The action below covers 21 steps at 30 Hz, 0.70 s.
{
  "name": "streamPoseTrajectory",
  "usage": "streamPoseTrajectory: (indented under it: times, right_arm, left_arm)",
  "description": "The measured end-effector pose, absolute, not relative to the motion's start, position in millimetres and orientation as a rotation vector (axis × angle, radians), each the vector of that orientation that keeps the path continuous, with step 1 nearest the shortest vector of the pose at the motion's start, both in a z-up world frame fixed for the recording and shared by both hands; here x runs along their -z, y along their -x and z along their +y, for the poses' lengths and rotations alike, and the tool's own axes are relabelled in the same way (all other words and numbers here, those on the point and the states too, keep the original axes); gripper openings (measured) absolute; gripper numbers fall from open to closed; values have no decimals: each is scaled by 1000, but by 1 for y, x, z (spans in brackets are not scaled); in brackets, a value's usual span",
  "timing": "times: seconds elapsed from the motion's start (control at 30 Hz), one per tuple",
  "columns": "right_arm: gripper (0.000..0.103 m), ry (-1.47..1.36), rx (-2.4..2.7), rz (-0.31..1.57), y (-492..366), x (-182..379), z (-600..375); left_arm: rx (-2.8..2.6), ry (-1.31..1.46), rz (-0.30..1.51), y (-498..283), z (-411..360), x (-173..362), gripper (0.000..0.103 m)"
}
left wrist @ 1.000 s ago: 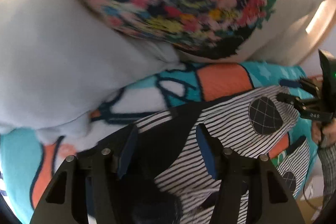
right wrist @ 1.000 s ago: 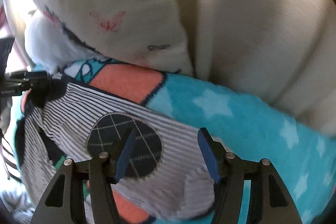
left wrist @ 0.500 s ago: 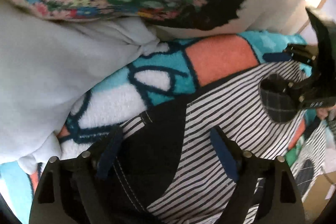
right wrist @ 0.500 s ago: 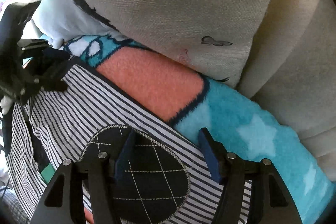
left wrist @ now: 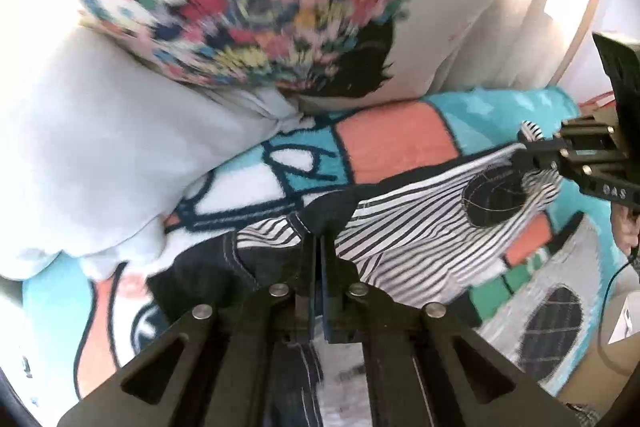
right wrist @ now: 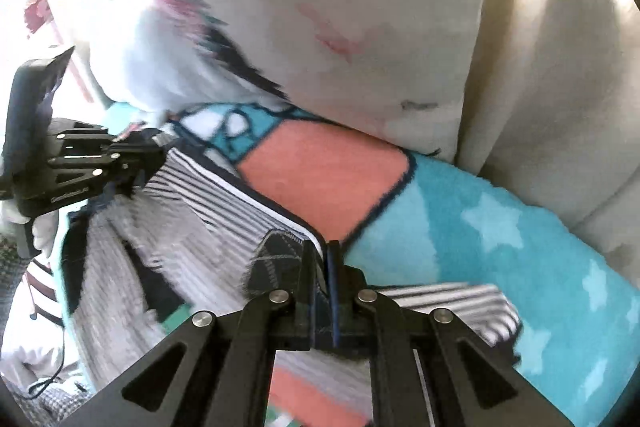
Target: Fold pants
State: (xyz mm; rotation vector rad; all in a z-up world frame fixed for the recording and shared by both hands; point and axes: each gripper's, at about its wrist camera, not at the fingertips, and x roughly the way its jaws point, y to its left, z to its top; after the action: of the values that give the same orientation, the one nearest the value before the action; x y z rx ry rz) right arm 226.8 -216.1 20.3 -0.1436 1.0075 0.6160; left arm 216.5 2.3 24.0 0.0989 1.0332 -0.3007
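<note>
Left wrist view is blurring the floral cushion ahead while both the left gripper and right gripper, jaws just closed, are pinching the striped pants.

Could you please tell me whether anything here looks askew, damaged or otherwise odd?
Nothing looks damaged or spilled. The striped pants are bunched and lifted where the left gripper and right gripper have just closed on them, over the blanket; that fits folding.
</note>
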Motion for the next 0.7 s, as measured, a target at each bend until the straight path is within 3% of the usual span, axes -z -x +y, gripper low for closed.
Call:
streamPoseTrajectory:
  times: [0.27, 0.7]
  right_arm:
    - [6, 160, -720, 932, -132, -51, -200]
    - [6, 141, -766, 1043, -49, 1, -192]
  left_arm:
    - [275, 10, 897, -124, 32, -54, 2]
    - [192, 261, 908, -30, 55, 1, 2]
